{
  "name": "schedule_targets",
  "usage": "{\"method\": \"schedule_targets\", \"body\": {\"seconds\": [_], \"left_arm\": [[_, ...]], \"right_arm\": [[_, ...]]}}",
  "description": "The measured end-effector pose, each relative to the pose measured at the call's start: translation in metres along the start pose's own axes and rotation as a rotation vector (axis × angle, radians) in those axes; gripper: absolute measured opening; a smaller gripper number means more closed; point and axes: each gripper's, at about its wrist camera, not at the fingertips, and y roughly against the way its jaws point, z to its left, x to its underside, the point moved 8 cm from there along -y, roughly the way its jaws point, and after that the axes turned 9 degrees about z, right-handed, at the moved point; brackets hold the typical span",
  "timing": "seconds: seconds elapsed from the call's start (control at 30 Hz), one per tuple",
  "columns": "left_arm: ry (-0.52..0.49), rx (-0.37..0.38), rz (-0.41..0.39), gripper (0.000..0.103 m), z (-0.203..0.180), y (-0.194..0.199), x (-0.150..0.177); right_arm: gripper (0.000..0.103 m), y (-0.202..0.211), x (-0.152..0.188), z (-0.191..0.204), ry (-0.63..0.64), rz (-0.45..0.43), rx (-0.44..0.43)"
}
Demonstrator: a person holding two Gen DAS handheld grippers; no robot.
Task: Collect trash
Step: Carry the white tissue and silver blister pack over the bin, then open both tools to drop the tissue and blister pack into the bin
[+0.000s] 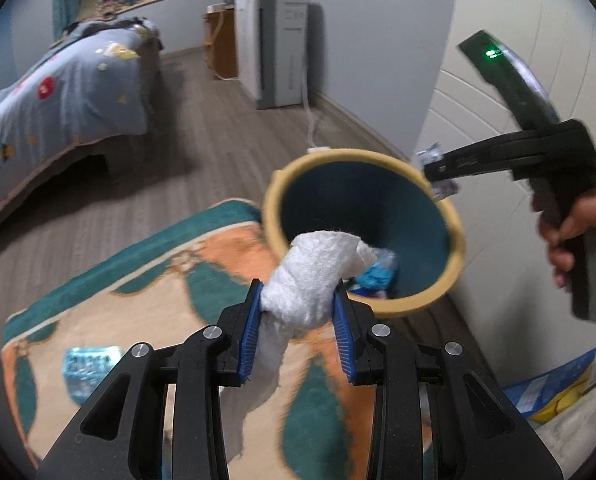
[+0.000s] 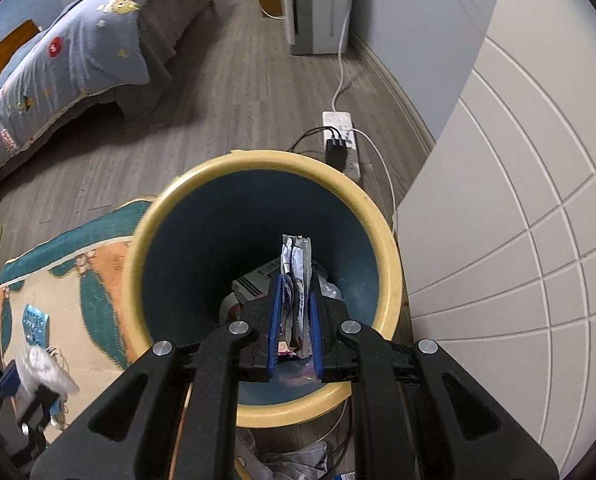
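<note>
Holding a crumpled white tissue (image 1: 318, 276), the left hand-held gripper (image 1: 298, 320) has its blue pads pressed on both sides of the wad; a twisted tail of it hangs down between the fingers. Tissue looks soft, fibrous, bunched into a lump, sitting just in front of the bin (image 1: 273, 200) rim, over the rug (image 1: 97, 300).

Right hand-held gripper (image 2: 295, 312) is nearly closed, pinching a flat silvery wrapper (image 2: 298, 264) with printed red and purple marks; wrapper stands upright between the pads, creased, top edge sticking up past the fingertips. It is held over the bin's (image 2: 257, 164) open mouth.

Bin is round, cream rim, dark teal inside, already holding crumpled paper (image 2: 249, 284) and clear plastic bits at the bottom. It stands on the wood floor (image 2: 217, 112) beside the rug's (image 2: 97, 264) edge, near a white panelled wall (image 2: 518, 240).

One blue packet (image 1: 85, 364) lies on the rug, well apart from the bin. Power strip (image 2: 340, 140) on the floor behind the bin.
</note>
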Motion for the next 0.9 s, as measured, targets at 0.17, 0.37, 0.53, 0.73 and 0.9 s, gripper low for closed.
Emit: {"method": "schedule_targets", "body": {"seconds": [0.17, 0.37, 0.53, 0.73, 0.9], "left_arm": [[-0.06, 0.029, 0.024, 0.035, -0.024, -0.017, -0.007], [-0.109, 0.047, 0.053, 0.035, -0.037, -0.034, -0.014], [-0.153, 0.03, 0.05, 0.035, -0.041, -0.046, -0.028], [-0.149, 0.019, 0.032, 0.035, -0.036, -0.059, -0.047], [-0.132, 0.011, 0.024, 0.038, -0.03, -0.069, -0.053]], "right_arm": [[0.012, -0.018, 0.002, -0.014, -0.029, 0.034, 0.015], [0.012, -0.026, 0.0, -0.02, -0.053, 0.035, 0.025], [0.012, -0.031, -0.002, -0.025, -0.113, 0.047, -0.002], [0.012, -0.03, -0.01, -0.023, -0.156, 0.028, -0.045], [0.012, -0.026, -0.019, -0.014, -0.156, -0.005, -0.083]]}}
